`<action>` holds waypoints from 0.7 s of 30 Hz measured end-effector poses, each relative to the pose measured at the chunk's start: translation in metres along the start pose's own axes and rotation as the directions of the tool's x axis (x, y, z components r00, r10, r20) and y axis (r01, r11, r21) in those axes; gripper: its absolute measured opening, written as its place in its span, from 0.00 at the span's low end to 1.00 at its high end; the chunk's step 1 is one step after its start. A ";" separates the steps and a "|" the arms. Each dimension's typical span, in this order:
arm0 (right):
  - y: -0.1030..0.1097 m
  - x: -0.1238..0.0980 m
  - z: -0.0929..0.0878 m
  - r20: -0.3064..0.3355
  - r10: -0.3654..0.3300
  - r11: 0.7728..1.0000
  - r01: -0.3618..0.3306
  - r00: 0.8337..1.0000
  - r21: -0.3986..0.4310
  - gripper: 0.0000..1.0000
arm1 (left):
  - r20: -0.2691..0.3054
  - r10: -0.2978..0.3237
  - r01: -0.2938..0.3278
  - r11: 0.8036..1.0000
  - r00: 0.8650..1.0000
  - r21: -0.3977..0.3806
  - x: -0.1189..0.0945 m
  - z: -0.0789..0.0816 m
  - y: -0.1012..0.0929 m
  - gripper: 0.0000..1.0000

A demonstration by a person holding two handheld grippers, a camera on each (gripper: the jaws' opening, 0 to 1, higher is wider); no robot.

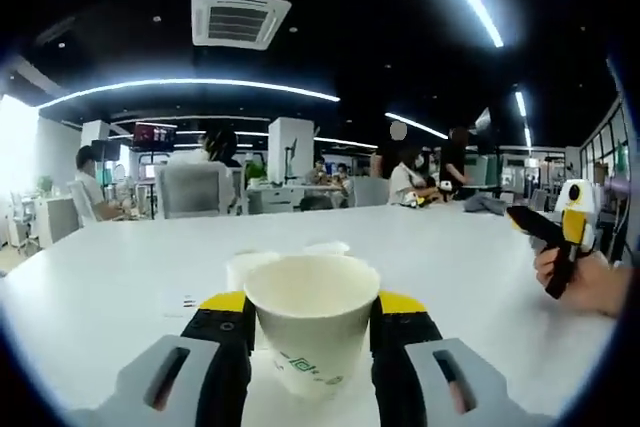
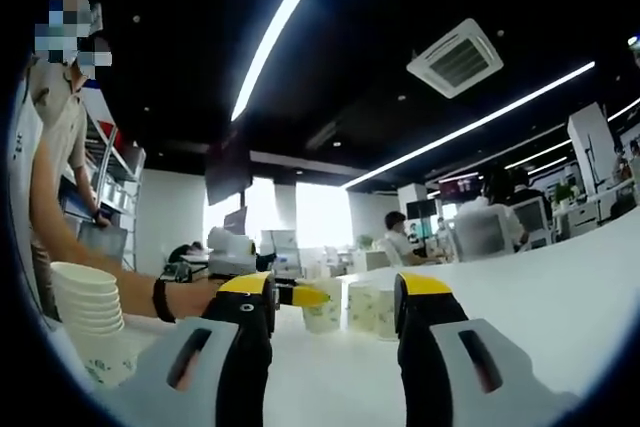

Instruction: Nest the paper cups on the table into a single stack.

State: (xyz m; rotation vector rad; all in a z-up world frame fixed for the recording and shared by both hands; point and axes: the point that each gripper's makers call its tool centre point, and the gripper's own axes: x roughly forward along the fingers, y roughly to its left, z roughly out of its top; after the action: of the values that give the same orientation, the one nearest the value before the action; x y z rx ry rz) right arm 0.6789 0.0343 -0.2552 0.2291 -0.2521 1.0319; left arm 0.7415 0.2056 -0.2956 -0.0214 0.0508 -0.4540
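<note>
The white tabletop [image 1: 480, 277] carries all the cups. In the right gripper view, a nested stack of paper cups [image 2: 88, 332] stands at the left edge, so part of the nesting is judged complete. Two loose cups [image 2: 355, 309] stand on the tabletop ahead, not yet stacked. The right tool [image 2: 333, 299] is wide open and holds nothing. In the left gripper view, the left tool [image 1: 312, 305] is closed on a single paper cup [image 1: 312, 322], upright, awaiting placement onto the stack.

upright white cup [image 1: 312, 319] between gripper [image 1: 312, 322] jaws
</note>
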 end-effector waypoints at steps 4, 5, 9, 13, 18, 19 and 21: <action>0.000 0.000 0.000 -0.001 -0.004 1.000 0.004 1.000 -0.002 0.50 | 0.056 -0.062 0.064 0.998 0.996 -0.017 -0.014 0.021 -0.024 0.49; 0.000 0.000 -0.001 -0.002 -0.005 1.000 0.005 1.000 -0.003 0.50 | 0.072 -0.077 0.078 0.997 0.994 -0.014 -0.019 0.028 -0.031 0.48; 0.000 0.001 -0.002 -0.009 -0.008 1.000 0.008 1.000 -0.005 0.49 | 0.128 -0.133 0.136 0.990 0.983 -0.020 -0.040 0.053 -0.055 0.48; 0.004 0.003 -0.001 -0.012 0.002 1.000 -0.002 1.000 -0.021 0.49 | 0.179 -0.214 0.225 0.973 0.960 -0.042 -0.072 0.079 -0.091 0.48; 0.003 0.002 0.000 -0.008 -0.001 1.000 0.001 1.000 -0.027 0.49 | 0.226 -0.283 0.304 0.951 0.932 -0.062 -0.109 0.103 -0.126 0.48; 0.003 0.002 0.000 -0.008 -0.001 1.000 0.001 1.000 -0.026 0.49 | 0.233 -0.292 0.314 0.947 0.928 -0.064 -0.116 0.106 -0.131 0.48; 0.003 0.001 -0.001 -0.012 0.000 1.000 0.000 1.000 -0.025 0.49 | 0.245 -0.326 0.351 0.934 0.913 -0.065 -0.127 0.111 -0.144 0.48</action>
State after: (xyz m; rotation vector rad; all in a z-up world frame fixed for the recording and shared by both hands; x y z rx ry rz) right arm 0.6769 0.0371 -0.2552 0.2005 -0.2539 1.0291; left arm 0.5703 0.1332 -0.1740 -0.1918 -0.1606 -0.7947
